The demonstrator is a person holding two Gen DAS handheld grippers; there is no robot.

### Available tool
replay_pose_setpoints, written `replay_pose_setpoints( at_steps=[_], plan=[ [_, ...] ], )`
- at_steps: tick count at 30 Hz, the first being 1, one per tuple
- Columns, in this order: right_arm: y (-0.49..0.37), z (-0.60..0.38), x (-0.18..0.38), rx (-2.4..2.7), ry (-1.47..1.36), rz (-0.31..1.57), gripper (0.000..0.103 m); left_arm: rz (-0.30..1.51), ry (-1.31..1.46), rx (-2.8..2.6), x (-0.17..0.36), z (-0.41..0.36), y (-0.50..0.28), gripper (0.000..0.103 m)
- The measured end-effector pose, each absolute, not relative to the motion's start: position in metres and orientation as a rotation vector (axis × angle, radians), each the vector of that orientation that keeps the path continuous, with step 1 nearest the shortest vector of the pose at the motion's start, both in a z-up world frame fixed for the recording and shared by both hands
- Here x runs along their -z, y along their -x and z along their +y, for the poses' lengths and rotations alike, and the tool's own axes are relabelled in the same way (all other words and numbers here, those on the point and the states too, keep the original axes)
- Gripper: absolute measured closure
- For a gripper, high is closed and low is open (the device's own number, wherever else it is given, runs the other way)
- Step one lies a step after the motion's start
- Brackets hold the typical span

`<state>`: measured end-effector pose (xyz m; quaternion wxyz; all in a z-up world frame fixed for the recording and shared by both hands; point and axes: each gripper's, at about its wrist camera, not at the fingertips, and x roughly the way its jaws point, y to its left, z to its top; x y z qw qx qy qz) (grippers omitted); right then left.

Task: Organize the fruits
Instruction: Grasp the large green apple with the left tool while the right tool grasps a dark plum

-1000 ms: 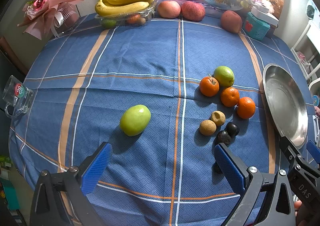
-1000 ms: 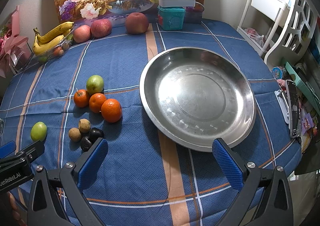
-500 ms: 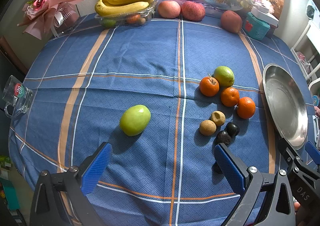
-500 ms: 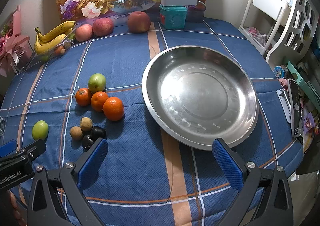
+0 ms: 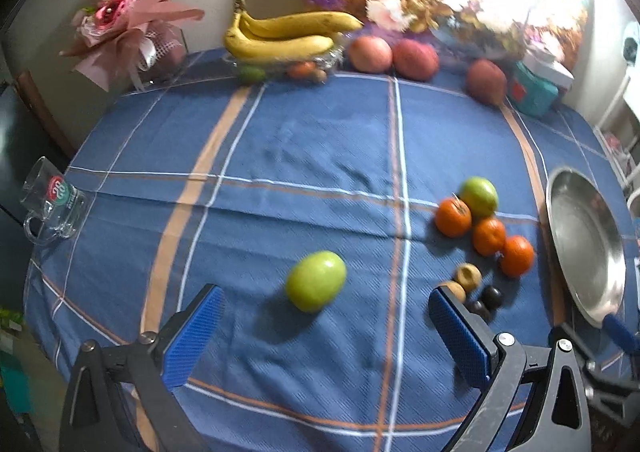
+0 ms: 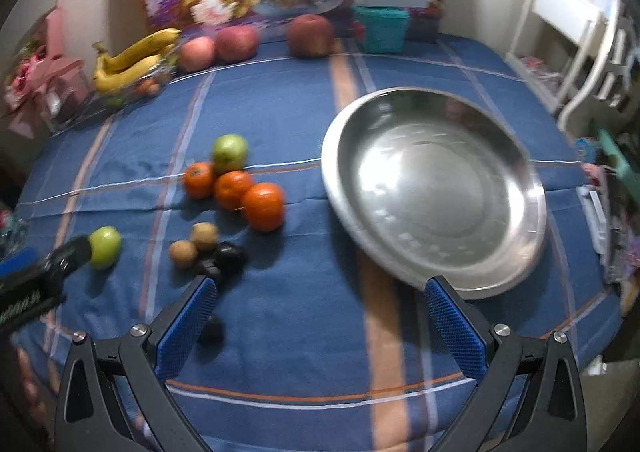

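A green fruit (image 5: 316, 286) lies alone on the blue cloth, just ahead of my open, empty left gripper (image 5: 322, 306); it also shows in the right wrist view (image 6: 104, 246). Right of it sit three oranges (image 5: 486, 236) (image 6: 236, 188), another green fruit (image 5: 479, 196) (image 6: 229, 152), two small brown fruits (image 5: 467, 277) (image 6: 194, 244) and small dark fruits (image 5: 491, 297) (image 6: 230, 256). A steel plate (image 6: 434, 188) (image 5: 584, 248) stands at the right. My right gripper (image 6: 320, 296) is open and empty above the cloth between the fruit cluster and the plate.
Bananas on a clear tray (image 5: 280, 38), three apples (image 5: 414, 58) and a teal box (image 5: 534, 92) line the far edge. A pink bouquet (image 5: 128, 28) is at the back left, a glass mug (image 5: 52, 206) at the left edge. A white rack (image 6: 580, 48) stands right of the table.
Both grippers have moved forward and lower over the table. The lone green fruit is now closer between my left fingers; the right view has shifted toward the fruit cluster.
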<state>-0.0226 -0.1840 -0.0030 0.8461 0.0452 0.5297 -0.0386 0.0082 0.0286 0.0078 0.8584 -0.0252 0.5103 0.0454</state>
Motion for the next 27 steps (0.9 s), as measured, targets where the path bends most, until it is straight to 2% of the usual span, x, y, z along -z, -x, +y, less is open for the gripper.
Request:
replay_pose_setpoints(
  at_steps=[6, 13, 16, 18, 20, 21, 24, 27],
  plan=[
    [0.017, -0.159, 0.013, -0.027, -0.141, 1.161, 0.0, 1.084, 0.155, -0.12, 0.003, 0.066, -0.017, 0.0],
    [0.012, -0.142, 0.021, -0.052, -0.149, 1.204, 0.002, 1.1, 0.044, -0.108, 0.013, 0.066, -0.025, 0.0],
    [0.011, -0.139, 0.027, -0.056, -0.139, 1.234, 0.017, 1.12, 0.07, -0.041, 0.018, 0.06, -0.027, 0.0],
    [0.009, -0.138, 0.034, -0.065, -0.142, 1.267, 0.02, 1.121, 0.059, -0.021, 0.02, 0.055, -0.028, 0.001],
    [0.007, -0.137, 0.039, -0.073, -0.149, 1.294, 0.032, 1.121, 0.026, -0.002, 0.022, 0.047, -0.03, 0.006],
    [0.006, -0.137, 0.043, -0.076, -0.149, 1.305, 0.035, 1.128, 0.011, 0.005, 0.024, 0.043, -0.032, 0.007],
    [0.006, -0.132, 0.052, -0.096, -0.147, 1.342, 0.039, 1.156, -0.007, 0.024, 0.032, 0.038, -0.035, 0.017],
    [0.005, -0.127, 0.058, -0.117, -0.135, 1.367, 0.05, 1.176, -0.036, 0.023, 0.04, 0.034, -0.039, 0.03]
  ],
)
